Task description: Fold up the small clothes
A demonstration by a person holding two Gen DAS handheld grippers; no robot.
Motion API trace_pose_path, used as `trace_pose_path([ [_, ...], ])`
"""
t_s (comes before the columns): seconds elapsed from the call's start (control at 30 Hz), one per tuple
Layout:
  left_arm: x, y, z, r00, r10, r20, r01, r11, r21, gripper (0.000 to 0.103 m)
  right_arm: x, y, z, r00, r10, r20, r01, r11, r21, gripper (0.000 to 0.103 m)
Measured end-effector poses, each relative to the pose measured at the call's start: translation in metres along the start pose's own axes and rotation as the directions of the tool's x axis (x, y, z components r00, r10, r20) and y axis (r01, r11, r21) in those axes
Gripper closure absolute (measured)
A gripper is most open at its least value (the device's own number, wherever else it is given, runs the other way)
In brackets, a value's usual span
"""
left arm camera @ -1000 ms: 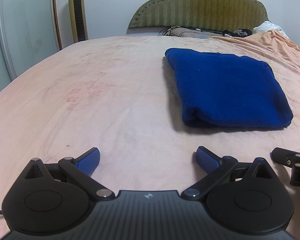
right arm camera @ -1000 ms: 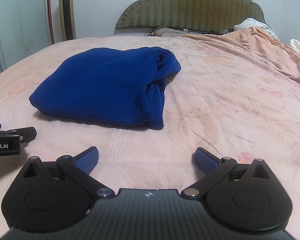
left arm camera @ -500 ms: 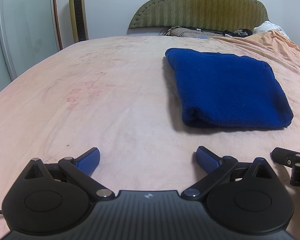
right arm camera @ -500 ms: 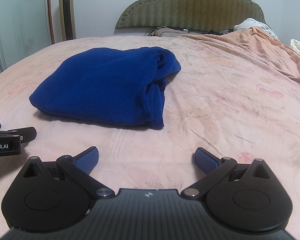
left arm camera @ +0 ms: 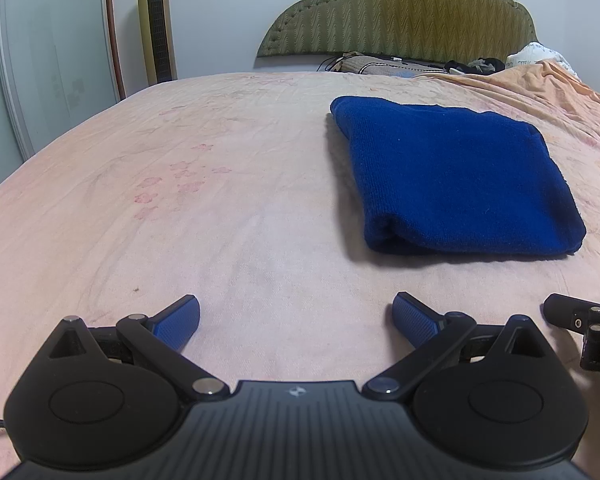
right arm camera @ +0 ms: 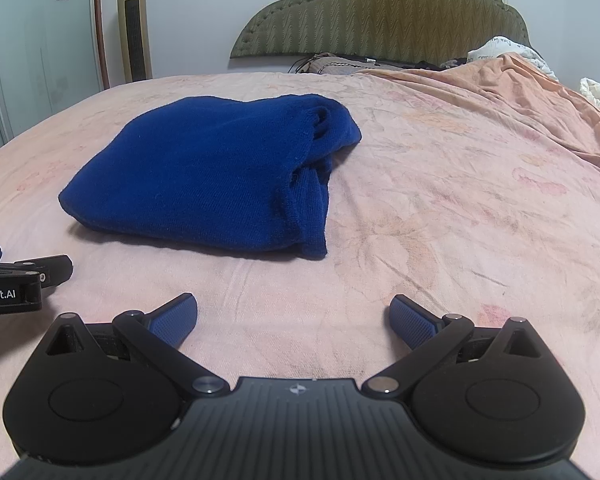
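Left hand-held gripper [left arm camera: 296, 314]: jaws wide apart, empty, near the bed's [left arm camera: 180, 208] front edge. Blue cloth [left arm camera: 456, 176]: folded, mid-bed, ahead between both grippers. Likely soft, light, limp; take hold at a layered edge or corner. Right hand-held gripper [right arm camera: 294, 314]: jaws wide apart, empty.

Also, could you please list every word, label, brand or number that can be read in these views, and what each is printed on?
"Robot.AI": white print on the side of the left gripper, cut off by the right wrist view's left edge, so it may be only part of a longer name.
Small marking near the top of the gold tower fan: too small to read.
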State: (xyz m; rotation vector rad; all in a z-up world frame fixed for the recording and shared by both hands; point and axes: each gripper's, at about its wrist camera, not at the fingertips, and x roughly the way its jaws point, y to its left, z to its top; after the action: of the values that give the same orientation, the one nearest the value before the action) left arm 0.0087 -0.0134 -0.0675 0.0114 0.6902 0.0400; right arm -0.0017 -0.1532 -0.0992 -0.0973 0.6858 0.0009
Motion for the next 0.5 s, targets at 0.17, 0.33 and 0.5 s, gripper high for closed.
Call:
trace_pose_path([
  [0.17, 0.0002, 0.0000, 0.0002, 1.000, 0.000, 0.000, 0.000, 1.000, 0.000, 0.000, -0.0012, -0.0013, -0.0003, 1.000, -0.012, 0.004, 0.012, 1.000, 0.012, 0.001],
  [0.33, 0.0001, 0.0000, 0.0000, 1.000, 0.000, 0.000, 0.000, 1.000, 0.000, 0.000, -0.0006, -0.0012, 0.0002, 1.000, -0.014, 0.003, 0.014, 1.000, 0.008, 0.000],
  [0.5, 0.0001, -0.0001, 0.0000, 1.000, 0.000, 0.000, 0.000, 1.000, 0.001, 0.000, -0.0007, -0.0011, 0.0002, 1.000, -0.013, 0.003, 0.013, 1.000, 0.009, 0.000],
])
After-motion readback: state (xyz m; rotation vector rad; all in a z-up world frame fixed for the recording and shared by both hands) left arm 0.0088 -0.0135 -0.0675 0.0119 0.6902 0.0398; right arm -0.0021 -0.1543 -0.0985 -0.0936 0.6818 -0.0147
